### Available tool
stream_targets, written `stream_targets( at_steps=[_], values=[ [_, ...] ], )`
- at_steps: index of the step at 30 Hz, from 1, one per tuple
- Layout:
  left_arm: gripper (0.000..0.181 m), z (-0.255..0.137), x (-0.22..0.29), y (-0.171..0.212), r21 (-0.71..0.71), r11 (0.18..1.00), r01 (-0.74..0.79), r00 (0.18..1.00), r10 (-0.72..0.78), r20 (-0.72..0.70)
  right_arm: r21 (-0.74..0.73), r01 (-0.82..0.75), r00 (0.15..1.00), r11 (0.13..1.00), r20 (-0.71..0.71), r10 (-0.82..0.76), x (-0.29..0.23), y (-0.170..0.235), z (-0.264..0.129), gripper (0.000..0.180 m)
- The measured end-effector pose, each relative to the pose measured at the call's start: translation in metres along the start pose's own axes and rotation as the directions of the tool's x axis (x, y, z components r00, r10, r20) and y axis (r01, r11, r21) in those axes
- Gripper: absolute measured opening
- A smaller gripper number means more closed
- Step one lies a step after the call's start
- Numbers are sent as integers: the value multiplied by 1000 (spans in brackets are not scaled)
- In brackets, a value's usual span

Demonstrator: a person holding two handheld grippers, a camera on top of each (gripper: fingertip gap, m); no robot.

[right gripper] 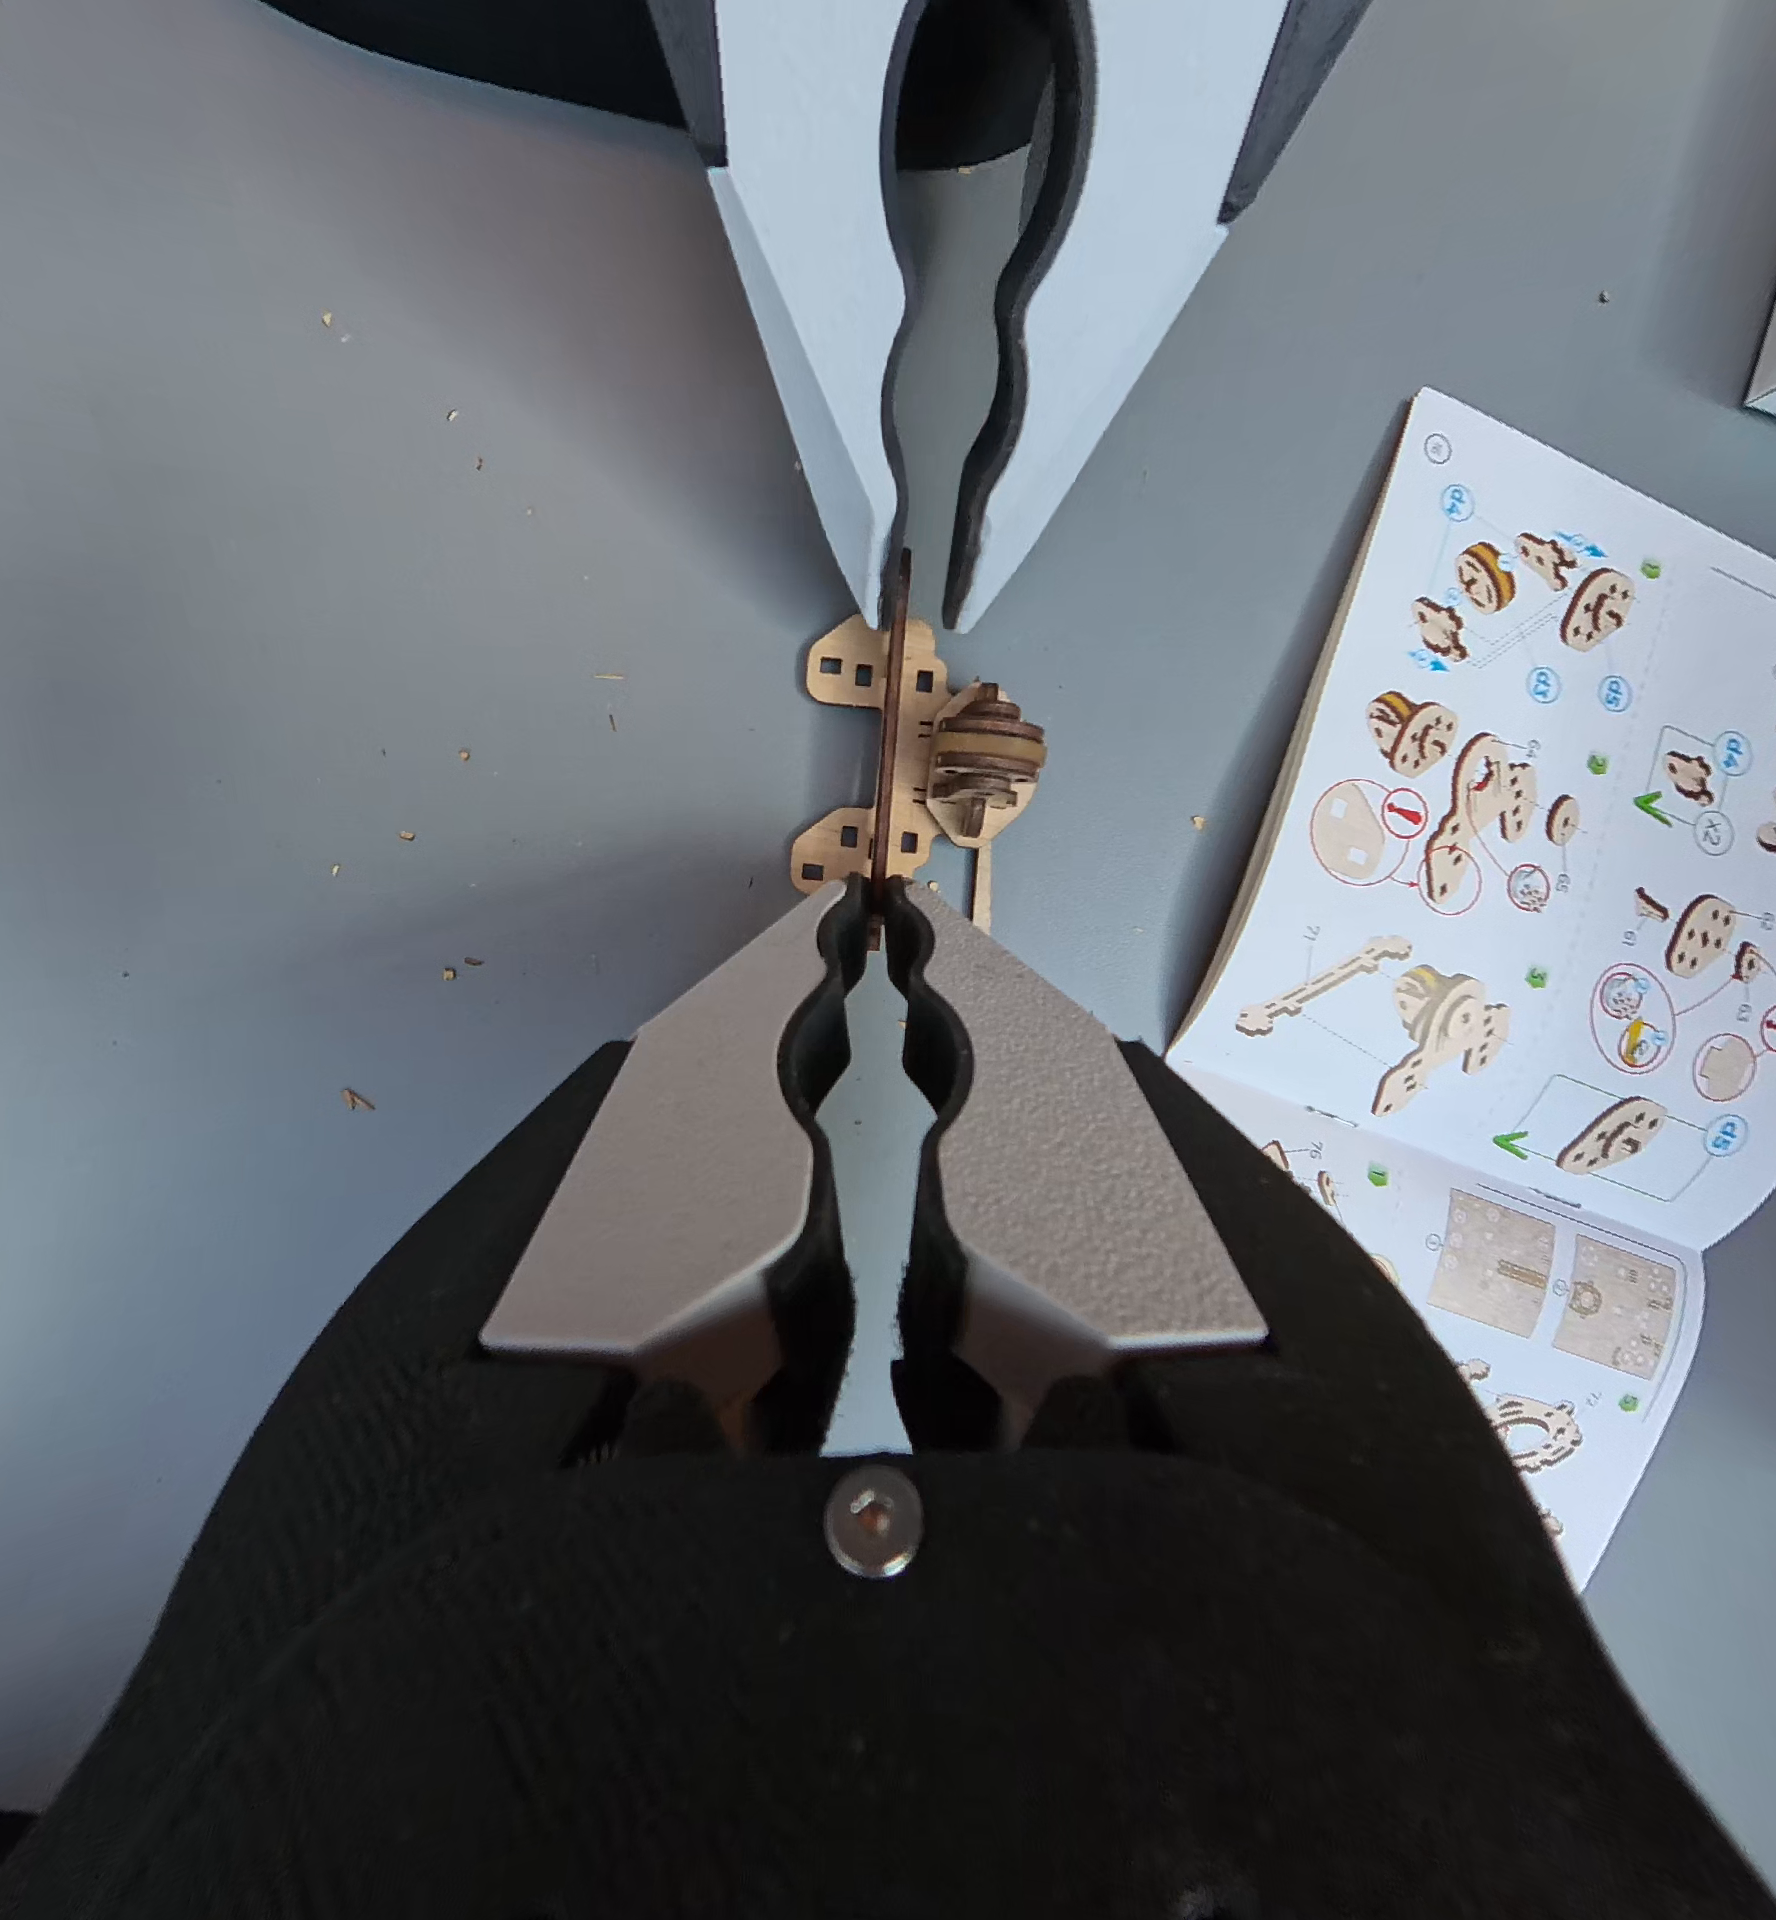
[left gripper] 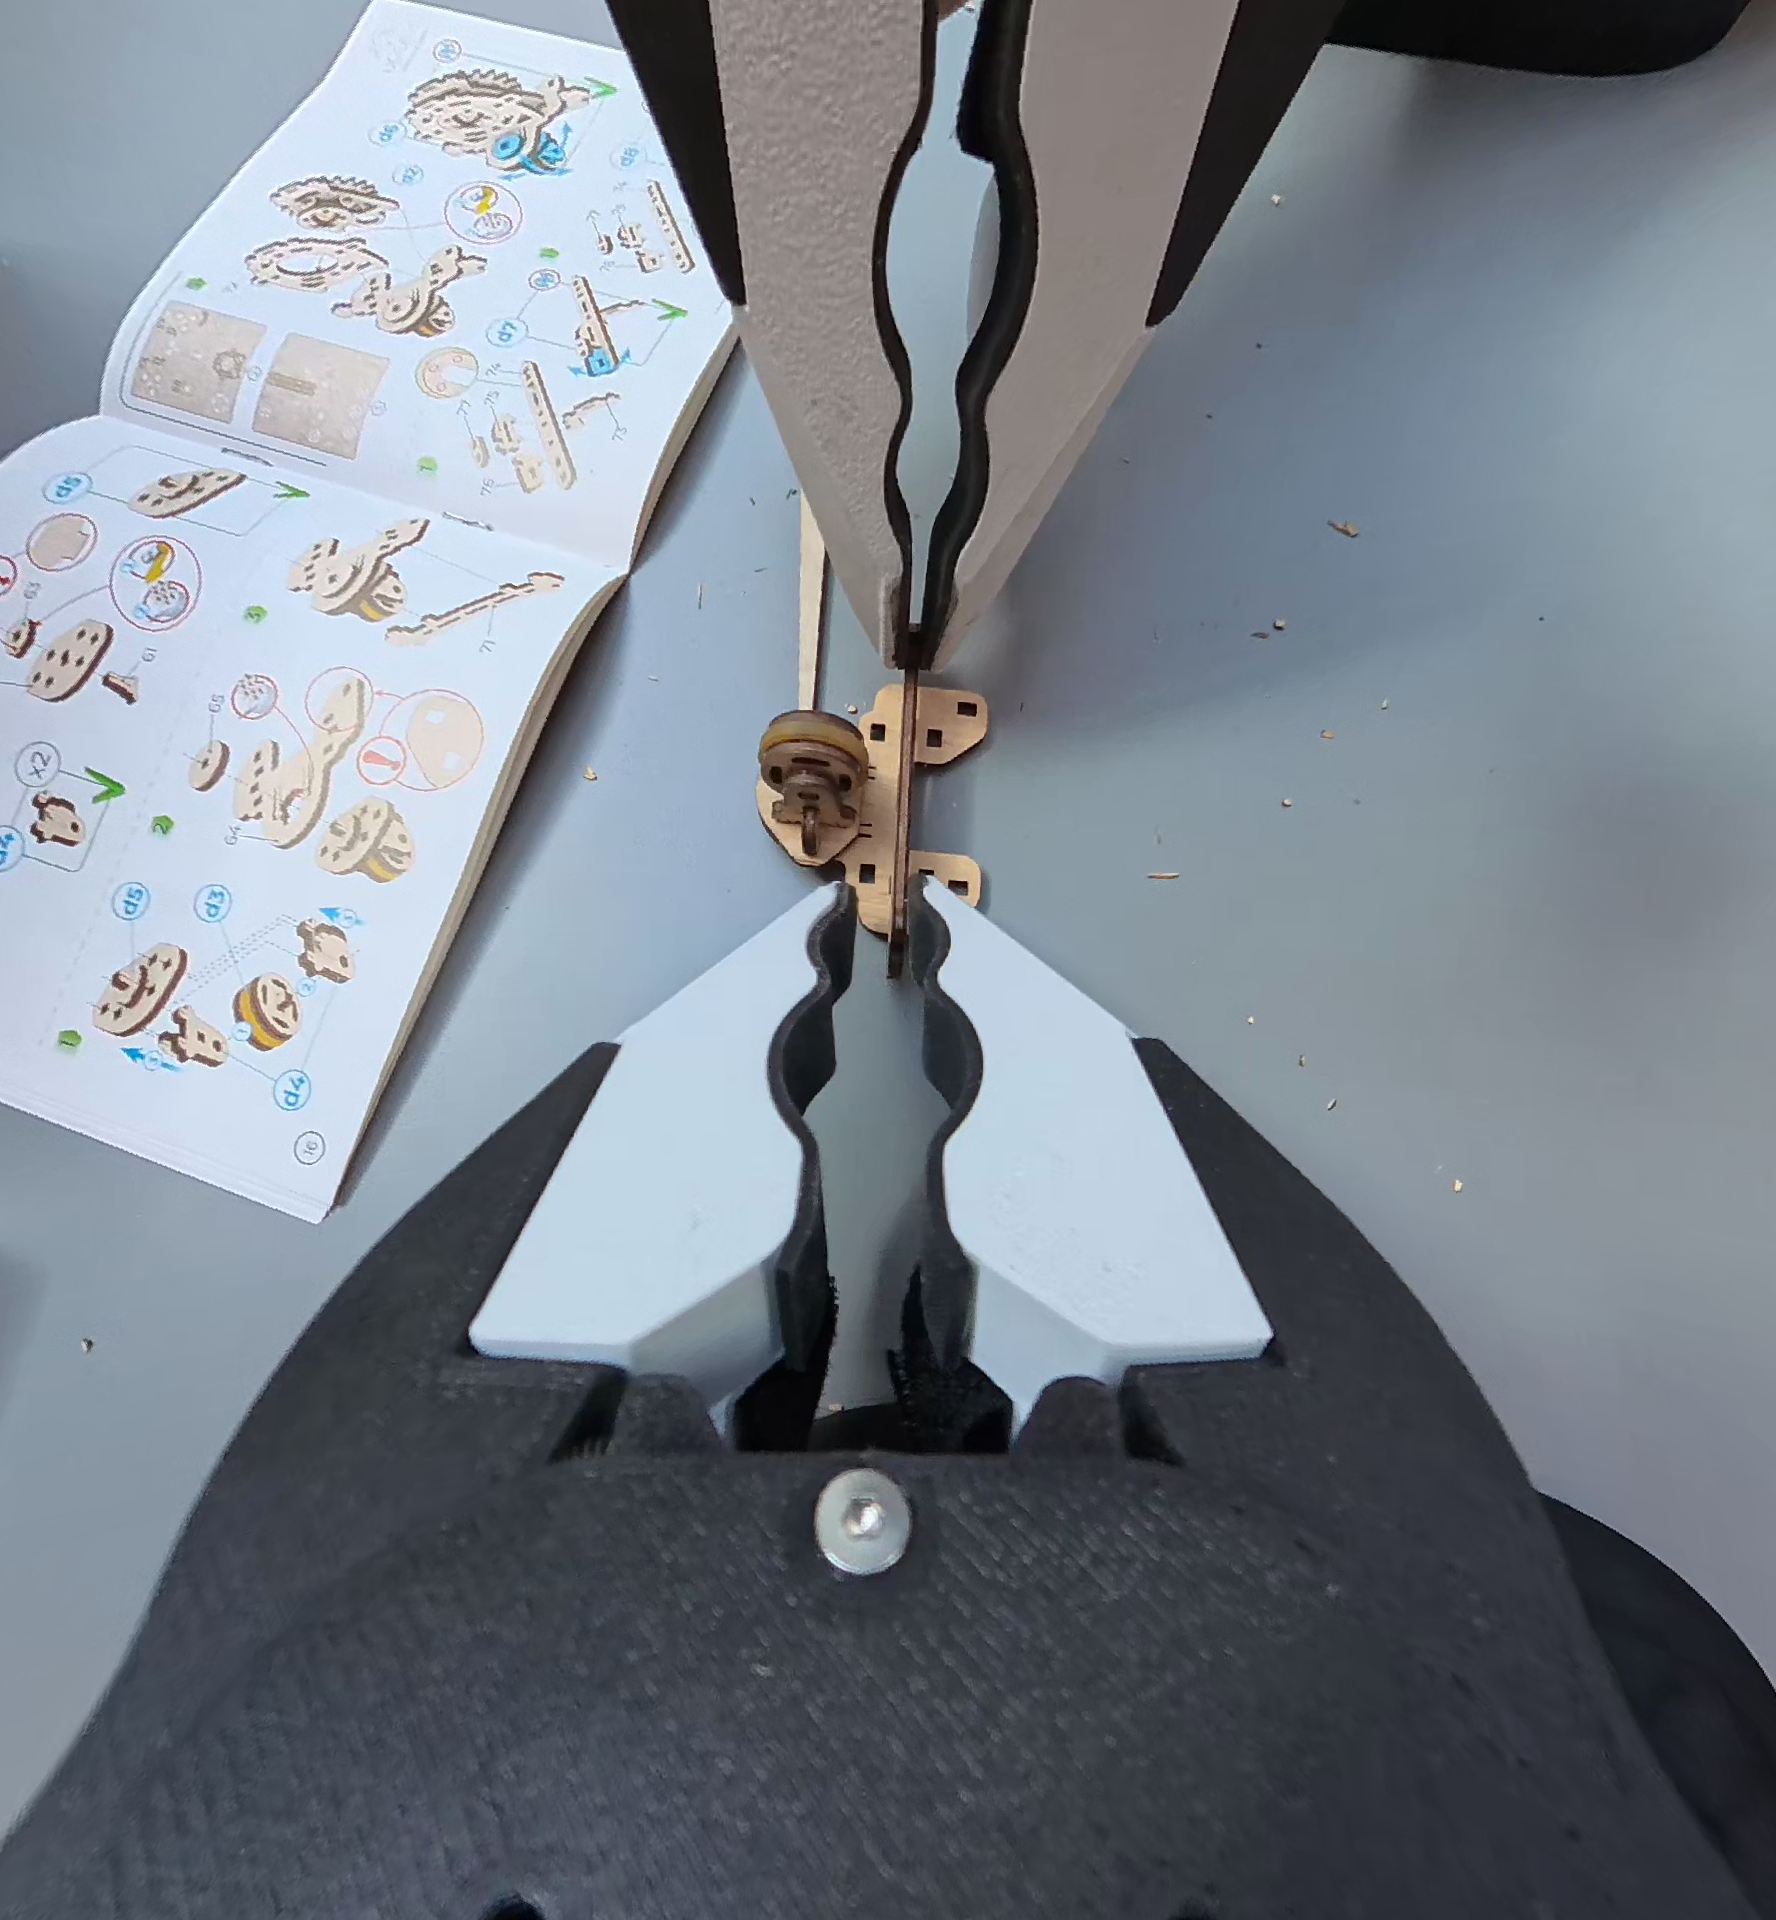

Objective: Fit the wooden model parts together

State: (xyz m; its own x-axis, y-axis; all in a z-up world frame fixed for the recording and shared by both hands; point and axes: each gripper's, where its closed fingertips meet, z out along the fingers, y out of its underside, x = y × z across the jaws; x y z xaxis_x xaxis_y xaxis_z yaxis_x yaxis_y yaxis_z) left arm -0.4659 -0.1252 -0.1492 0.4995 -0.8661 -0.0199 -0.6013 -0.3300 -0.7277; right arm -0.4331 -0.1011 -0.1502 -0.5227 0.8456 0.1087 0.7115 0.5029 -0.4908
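- Hanging above the grey table [left gripper: 1383, 935], the wooden model assembly [left gripper: 899, 810] is a thin upright plate crossed by slotted tabs, a layered round hub [left gripper: 811, 753] on one side
- right gripper [right gripper: 876, 904] pinches the plate's edge, fingers narrow; left gripper [left gripper: 884, 902] slightly parted around the opposite edge
- open instruction booklet [left gripper: 271, 582] beside; wood crumbs [left gripper: 1279, 800] scattered
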Motion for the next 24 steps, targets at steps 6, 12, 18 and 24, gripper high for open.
stream_targets(
  at_steps=[6, 12, 18, 24],
  values=[
    [1, 6, 4, 1, -28, 999, -21, 1000, 20, -24, -3, -3, 1000, 1000, 0, 3, 1, 0, 0, 3],
    [1, 7, 3, 2, -42, 999, -22, 999, 20, -38, 8, 0, 1000, 1000, 7, 0, 1, -1, 0, 3],
    [1, 7, 3, 2, -41, 999, -24, 999, 22, -38, 42, -28, 1000, 999, 15, 27, 1, -7, 0, 11],
    [1, 7, 2, 2, -41, 999, -25, 999, 24, -37, 41, -41, 999, 998, 18, 40, 3, -8, 1, 3]
  ],
)
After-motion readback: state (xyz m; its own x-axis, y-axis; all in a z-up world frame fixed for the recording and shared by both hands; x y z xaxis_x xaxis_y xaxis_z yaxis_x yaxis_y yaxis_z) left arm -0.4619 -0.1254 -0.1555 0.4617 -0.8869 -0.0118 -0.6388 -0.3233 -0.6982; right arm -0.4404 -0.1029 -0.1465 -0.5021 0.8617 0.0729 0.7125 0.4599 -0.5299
